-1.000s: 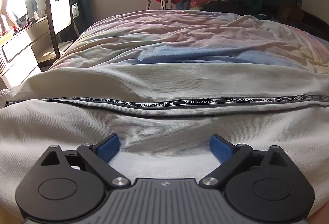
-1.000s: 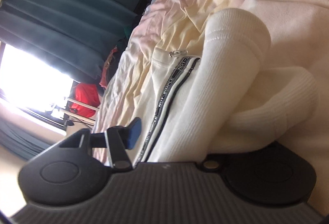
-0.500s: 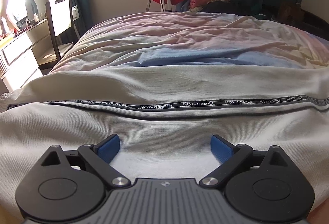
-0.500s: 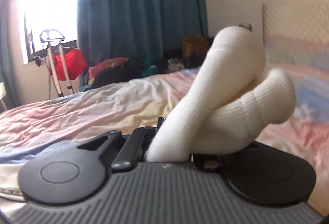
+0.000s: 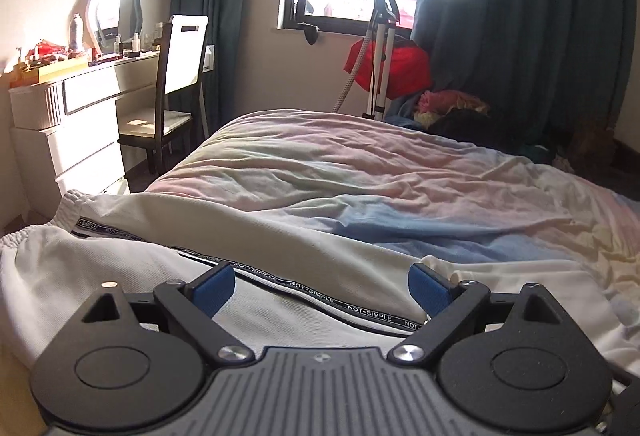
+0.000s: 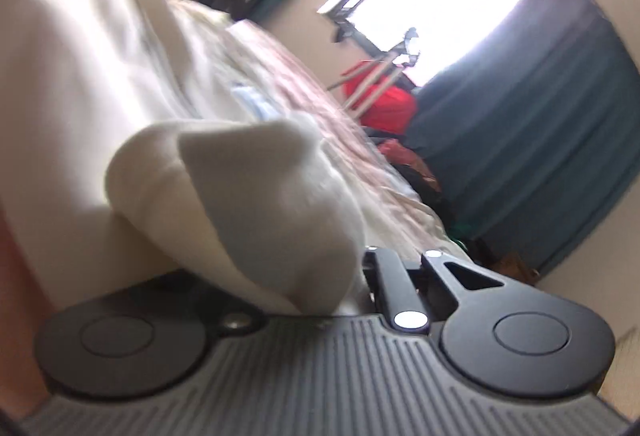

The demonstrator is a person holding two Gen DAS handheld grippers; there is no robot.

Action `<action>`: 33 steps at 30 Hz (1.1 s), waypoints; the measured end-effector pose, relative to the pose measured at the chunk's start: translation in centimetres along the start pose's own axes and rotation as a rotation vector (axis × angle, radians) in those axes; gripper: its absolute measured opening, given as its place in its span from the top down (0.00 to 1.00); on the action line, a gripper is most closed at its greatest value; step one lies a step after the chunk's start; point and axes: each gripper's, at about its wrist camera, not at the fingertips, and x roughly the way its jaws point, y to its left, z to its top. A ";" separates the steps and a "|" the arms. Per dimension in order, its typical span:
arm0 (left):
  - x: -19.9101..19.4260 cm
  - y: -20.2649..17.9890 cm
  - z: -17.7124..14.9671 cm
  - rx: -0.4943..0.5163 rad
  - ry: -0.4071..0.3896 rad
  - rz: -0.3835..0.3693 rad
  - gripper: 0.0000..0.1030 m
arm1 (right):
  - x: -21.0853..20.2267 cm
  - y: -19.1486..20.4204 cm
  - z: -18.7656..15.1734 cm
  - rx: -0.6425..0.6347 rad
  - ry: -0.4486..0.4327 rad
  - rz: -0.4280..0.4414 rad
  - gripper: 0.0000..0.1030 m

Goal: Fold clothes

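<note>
White trousers (image 5: 120, 276) with a black "NOT-SIMPLE" tape stripe (image 5: 360, 310) lie spread across the near side of the bed. Their elastic waistband (image 5: 68, 203) is at the left. My left gripper (image 5: 320, 288) hovers just over the trousers, open, its blue pads (image 5: 214, 288) wide apart and holding nothing. In the blurred, tilted right wrist view my right gripper (image 6: 352, 276) is shut on the ribbed white cuff (image 6: 248, 203) of a trouser leg, lifted off the bed. The cuff hides the fingertips. More white trouser fabric (image 6: 80, 55) fills the left of that view.
A crumpled pastel bed cover (image 5: 400, 175) stretches beyond the trousers. A chair (image 5: 176, 75) and a white dresser (image 5: 68, 115) stand at the left beyond the bed's edge. By the window are a metal stand (image 5: 380, 47) with a red bag, and a clothes pile (image 5: 460, 107).
My left gripper has risen and rolled, still open, so the stripe now runs slanted. My right gripper shut on the cuff, then swung sideways and rolled with it.
</note>
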 end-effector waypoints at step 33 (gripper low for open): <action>-2.2 -1.3 -3.3 0.162 0.086 -0.132 0.08 | -9.3 -10.4 -1.4 0.881 0.187 0.419 0.22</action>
